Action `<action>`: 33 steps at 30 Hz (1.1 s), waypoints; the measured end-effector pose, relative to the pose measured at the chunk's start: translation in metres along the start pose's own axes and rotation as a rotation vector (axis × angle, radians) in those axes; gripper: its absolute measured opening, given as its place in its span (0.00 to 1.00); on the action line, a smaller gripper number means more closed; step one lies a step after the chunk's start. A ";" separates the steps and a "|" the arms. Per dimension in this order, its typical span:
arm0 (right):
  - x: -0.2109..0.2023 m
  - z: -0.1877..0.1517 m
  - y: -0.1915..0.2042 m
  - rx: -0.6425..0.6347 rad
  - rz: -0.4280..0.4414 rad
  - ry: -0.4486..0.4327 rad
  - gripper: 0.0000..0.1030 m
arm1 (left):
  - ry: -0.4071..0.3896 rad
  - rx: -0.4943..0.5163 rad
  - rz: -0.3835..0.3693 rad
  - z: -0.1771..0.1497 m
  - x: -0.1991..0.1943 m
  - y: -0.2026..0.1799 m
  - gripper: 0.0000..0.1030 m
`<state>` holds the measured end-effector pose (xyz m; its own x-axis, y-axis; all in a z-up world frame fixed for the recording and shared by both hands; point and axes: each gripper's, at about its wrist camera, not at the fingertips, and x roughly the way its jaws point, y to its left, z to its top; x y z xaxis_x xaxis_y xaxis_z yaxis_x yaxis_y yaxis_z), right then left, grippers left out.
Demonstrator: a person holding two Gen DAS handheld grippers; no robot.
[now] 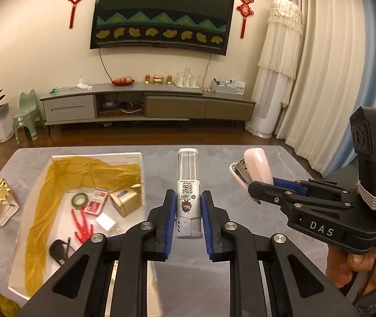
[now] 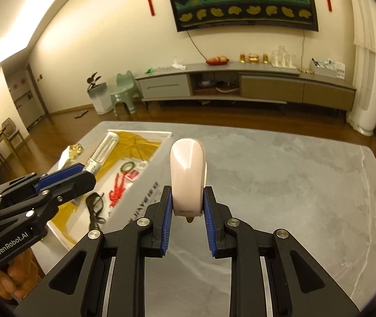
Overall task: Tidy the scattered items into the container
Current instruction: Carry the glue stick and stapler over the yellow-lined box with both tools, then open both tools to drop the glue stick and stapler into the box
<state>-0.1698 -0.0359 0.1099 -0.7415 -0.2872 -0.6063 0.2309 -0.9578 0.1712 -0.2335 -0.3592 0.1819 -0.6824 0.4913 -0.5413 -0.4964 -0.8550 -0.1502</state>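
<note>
My left gripper (image 1: 188,212) is shut on a white tube with a clear cap (image 1: 188,177), which points away from me over the grey table. In the right wrist view the tube (image 2: 104,149) juts from the left gripper (image 2: 86,174) above the white box (image 2: 145,200). My right gripper (image 2: 188,211) is shut on a pink stapler (image 2: 187,171), held above the table right of the box. The left wrist view shows the right gripper (image 1: 256,186) holding the stapler (image 1: 258,167) to the right of the tube. The box (image 1: 95,155) is lined with gold tissue.
Inside the box lie a green tape roll (image 1: 79,199), a red-and-white packet (image 1: 96,203), a gold cube box (image 1: 124,200), a white charger (image 1: 105,222), a red clip (image 1: 82,225) and a black item (image 1: 58,249). A gold foil bag (image 1: 1,203) stands left of the box.
</note>
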 end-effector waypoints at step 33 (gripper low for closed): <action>0.046 0.023 0.135 -0.166 0.135 -0.012 0.23 | 0.016 -0.268 0.110 -0.023 -0.027 0.153 0.20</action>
<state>-0.1874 -0.1789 0.1226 -0.7040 -0.4138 -0.5771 0.4288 -0.8955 0.1191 -0.2785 -0.5069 0.1549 -0.7146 0.3921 -0.5793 -0.2587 -0.9175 -0.3020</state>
